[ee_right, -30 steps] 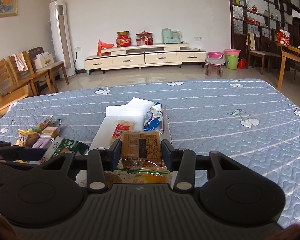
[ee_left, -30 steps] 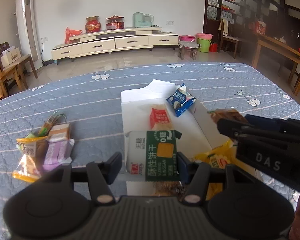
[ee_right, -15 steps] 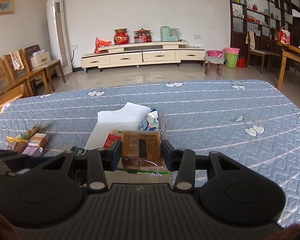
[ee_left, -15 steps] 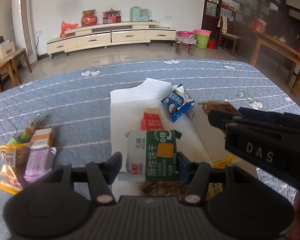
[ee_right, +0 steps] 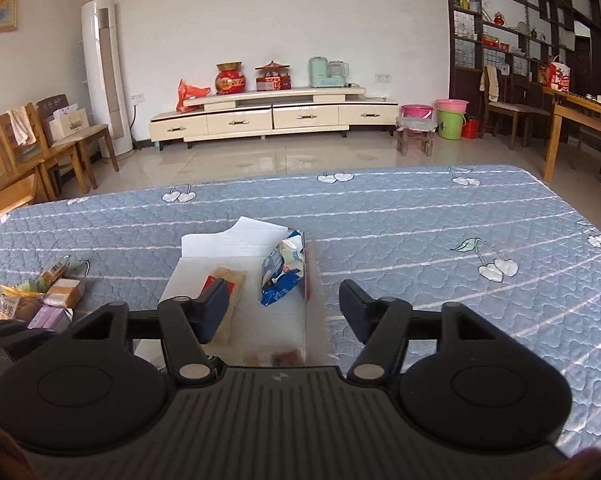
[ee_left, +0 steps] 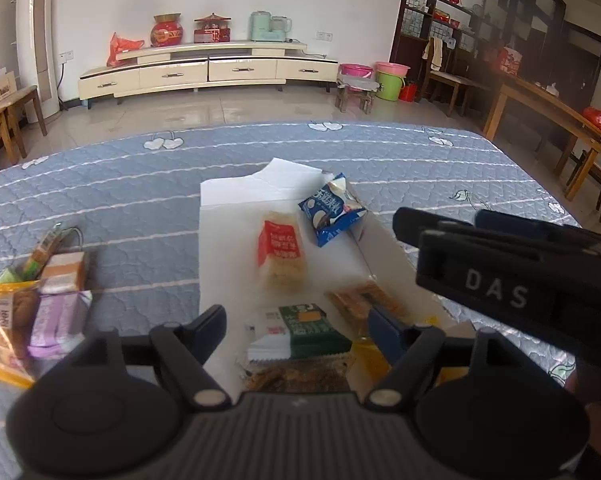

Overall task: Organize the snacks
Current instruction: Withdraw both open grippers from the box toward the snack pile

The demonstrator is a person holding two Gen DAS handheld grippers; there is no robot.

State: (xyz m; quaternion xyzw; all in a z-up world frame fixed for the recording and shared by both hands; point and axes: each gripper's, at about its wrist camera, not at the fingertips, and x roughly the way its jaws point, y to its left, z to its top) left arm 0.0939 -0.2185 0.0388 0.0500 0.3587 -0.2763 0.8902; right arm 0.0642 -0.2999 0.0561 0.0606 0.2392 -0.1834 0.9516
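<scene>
A white open box lies on the blue quilt, also in the right wrist view. In it are a red-and-white cracker pack, a blue snack bag, a green-and-white biscuit pack and a brown snack pack. My left gripper is open and empty just above the green pack. My right gripper is open and empty over the box; its body shows at the right of the left wrist view.
A pile of loose snack packs lies on the quilt left of the box, also in the right wrist view. The quilted table stretches right and far. Wooden chairs stand at far left.
Both grippers have opened. The green biscuit pack left my left gripper and the brown snack pack left my right gripper; both now lie in the box.
</scene>
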